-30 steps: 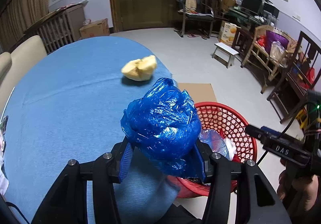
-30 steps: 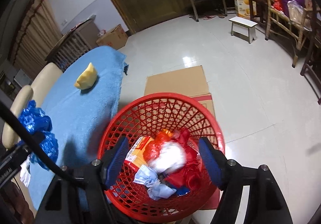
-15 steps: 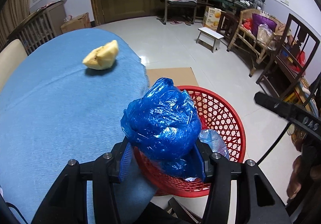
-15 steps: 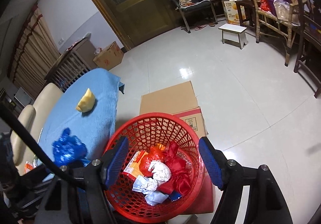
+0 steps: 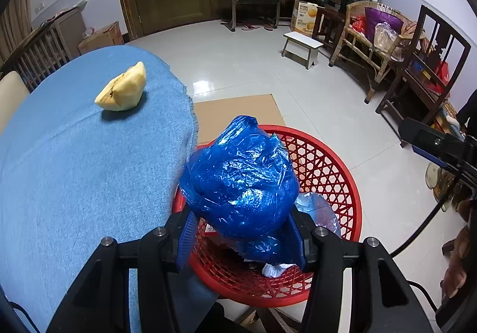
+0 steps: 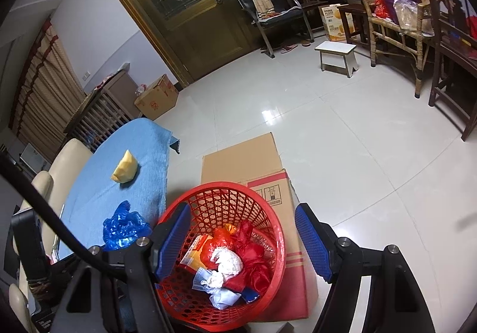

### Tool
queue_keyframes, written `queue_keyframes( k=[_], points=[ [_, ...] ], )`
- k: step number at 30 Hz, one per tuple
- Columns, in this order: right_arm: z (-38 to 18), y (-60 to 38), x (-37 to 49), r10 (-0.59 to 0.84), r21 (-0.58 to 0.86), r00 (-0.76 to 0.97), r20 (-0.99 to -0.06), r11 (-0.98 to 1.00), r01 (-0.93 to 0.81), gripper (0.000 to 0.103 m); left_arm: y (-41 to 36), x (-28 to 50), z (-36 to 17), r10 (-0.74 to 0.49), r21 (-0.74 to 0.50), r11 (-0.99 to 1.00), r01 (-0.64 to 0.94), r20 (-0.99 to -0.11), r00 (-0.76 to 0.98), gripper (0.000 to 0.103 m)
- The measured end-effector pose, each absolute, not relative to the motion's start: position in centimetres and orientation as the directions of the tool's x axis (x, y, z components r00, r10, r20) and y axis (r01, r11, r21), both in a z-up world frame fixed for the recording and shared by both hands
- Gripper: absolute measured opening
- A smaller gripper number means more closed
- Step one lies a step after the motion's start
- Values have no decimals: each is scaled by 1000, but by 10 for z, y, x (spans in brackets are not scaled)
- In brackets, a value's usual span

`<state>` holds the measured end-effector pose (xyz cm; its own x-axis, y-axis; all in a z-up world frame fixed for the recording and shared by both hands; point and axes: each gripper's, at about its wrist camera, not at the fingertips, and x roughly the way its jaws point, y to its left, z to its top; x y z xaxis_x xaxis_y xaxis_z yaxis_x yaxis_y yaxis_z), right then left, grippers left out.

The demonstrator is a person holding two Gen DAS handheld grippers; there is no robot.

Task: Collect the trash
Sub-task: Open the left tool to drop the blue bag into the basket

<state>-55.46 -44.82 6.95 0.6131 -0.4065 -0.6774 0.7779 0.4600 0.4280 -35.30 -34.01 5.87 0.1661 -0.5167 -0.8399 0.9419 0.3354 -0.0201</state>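
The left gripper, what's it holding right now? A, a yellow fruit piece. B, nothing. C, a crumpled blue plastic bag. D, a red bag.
C: the left gripper has its pads pressed on a crumpled blue plastic bag above the red basket, while the yellow fruit piece lies untouched on the blue tablecloth.

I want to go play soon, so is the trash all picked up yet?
Not quite. The red basket on the floor already holds crumpled wrappers and bags. The left gripper is squeezing a crumpled blue plastic bag over the basket, not yet dropped. The right gripper is open and empty. One yellowish fruit piece is left on the blue tablecloth.
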Motion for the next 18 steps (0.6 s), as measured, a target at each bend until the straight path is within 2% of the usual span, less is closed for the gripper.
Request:
queue_keyframes(
  k=[9, 11, 14, 18],
  points=[
    [76, -445, -555, -412, 413, 610, -677, 474, 778, 75, -352, -349, 49, -500, -20, 340, 940, -851, 163, 56],
    [78, -444, -554, -414, 409, 610, -676, 478, 777, 75, -354, -349, 47, -503, -31, 338, 941, -851, 153, 60],
    [81, -444, -554, -416, 404, 609, -675, 482, 778, 75, -355, -347, 45, -485, -45, 344, 938, -864, 136, 76],
    [85, -442, -553, -422, 397, 608, -672, 488, 777, 75, -350, -344, 48, -482, -35, 357, 933, -863, 152, 77]
  ],
)
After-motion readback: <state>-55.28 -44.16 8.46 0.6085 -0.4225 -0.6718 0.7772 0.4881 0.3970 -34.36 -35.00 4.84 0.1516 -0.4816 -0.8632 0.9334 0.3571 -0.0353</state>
